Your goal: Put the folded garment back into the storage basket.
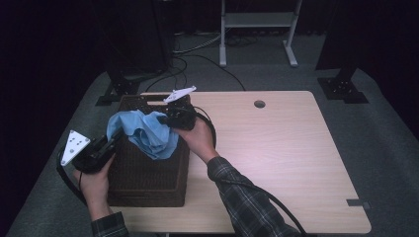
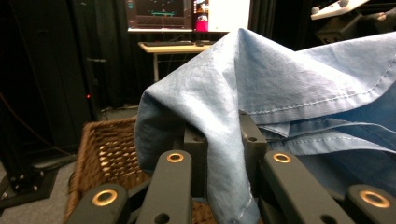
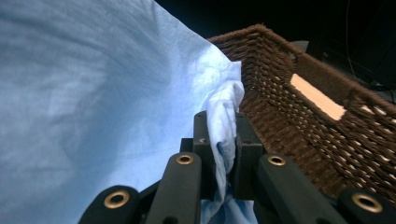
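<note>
Left hand-held gripper (image 1: 112,143) pinched blue cloth (image 1: 146,133); right hand-held gripper (image 1: 165,118) pinched far corner. Cloth hung over brown basket (image 1: 148,182) on surface (image 1: 276,163). Step looked like lifting out; next likely needed spreading flat.

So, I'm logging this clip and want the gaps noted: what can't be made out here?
- Inside of the wicker basket: the blue cloth covers the opening in the high view, so any contents are hidden.
- What kind of item the cloth is: bunched, cut by frame edges in both gripper views.
- Left tongs and right tongs: pad faces buried in pinched fabric.
- Far monitor: too small to read.
</note>
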The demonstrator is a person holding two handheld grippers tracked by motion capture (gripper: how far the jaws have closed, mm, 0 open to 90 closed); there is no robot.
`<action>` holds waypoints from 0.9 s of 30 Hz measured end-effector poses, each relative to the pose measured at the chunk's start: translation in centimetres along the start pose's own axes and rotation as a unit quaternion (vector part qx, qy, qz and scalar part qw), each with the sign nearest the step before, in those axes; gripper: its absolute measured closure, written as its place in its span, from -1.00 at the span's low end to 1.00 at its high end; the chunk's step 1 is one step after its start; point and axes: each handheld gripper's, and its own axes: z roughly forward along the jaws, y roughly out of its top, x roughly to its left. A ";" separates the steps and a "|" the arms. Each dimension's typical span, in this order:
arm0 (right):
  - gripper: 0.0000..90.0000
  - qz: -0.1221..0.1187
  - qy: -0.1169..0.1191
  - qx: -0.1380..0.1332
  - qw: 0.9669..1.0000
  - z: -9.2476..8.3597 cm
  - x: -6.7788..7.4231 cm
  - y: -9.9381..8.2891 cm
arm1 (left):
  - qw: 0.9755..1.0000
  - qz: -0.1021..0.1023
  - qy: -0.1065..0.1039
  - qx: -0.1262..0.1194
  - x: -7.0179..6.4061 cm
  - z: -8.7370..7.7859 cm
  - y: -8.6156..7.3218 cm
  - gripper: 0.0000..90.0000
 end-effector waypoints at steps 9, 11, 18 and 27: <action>0.86 -0.003 0.006 0.009 1.000 2.0 0.6 -0.9 | 1.000 -0.013 0.004 0.007 1.0 -0.4 -0.8 0.74; 0.86 0.000 0.008 0.013 1.000 2.3 0.6 -1.1 | 1.000 -0.011 0.004 0.011 1.1 -0.3 -0.9 0.74; 0.86 0.012 0.011 0.018 1.000 3.0 0.2 -2.1 | 1.000 -0.009 0.005 0.024 1.0 0.1 -1.1 0.73; 0.86 0.026 0.023 0.008 0.999 4.0 0.0 -3.3 | 0.999 -0.005 0.009 0.030 1.0 0.3 -1.2 0.72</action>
